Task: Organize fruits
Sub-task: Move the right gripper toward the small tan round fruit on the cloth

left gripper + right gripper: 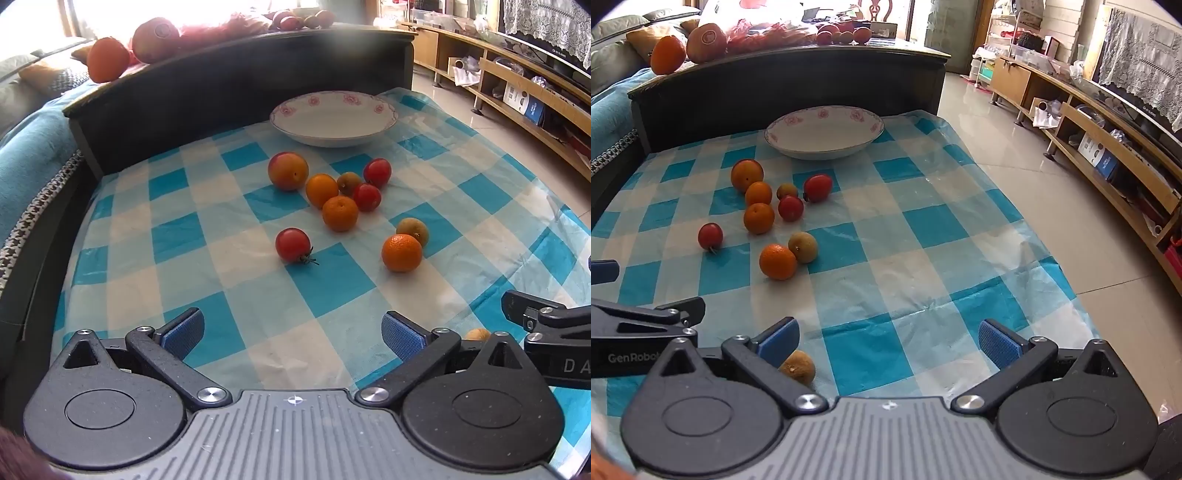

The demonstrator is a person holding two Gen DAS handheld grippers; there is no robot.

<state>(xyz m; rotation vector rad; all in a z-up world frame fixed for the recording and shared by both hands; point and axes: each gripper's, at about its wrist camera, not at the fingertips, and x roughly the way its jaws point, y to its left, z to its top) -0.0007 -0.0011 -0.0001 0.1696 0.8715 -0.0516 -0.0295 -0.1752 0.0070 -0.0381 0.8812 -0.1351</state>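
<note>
- Bottom of each wrist view: left gripper (pixel 291 332) and right gripper (pixel 888 341) gape apart, holding nothing.
- Mid-frame: round oranges and red tomatoes (pixel 334 199) lie scattered on the blue-checked plastic cloth (pixel 221 295).
- Upper centre: white floral-rimmed ceramic bowl (pixel 332 127) sits empty; sorting seemingly not begun.

Near half of the counter (pixel 923 258) lies bare ahead of both tongs, right side fully clear. Fruit cluster (pixel 332 199) blocks the central approach to the bowl (pixel 334 118). One brown fruit (pixel 798 365) sits beside the right tongs (pixel 888 341).

black grippers w/ blue ribbed pads (pixel 995 341), silver screws, grey bases.
</note>
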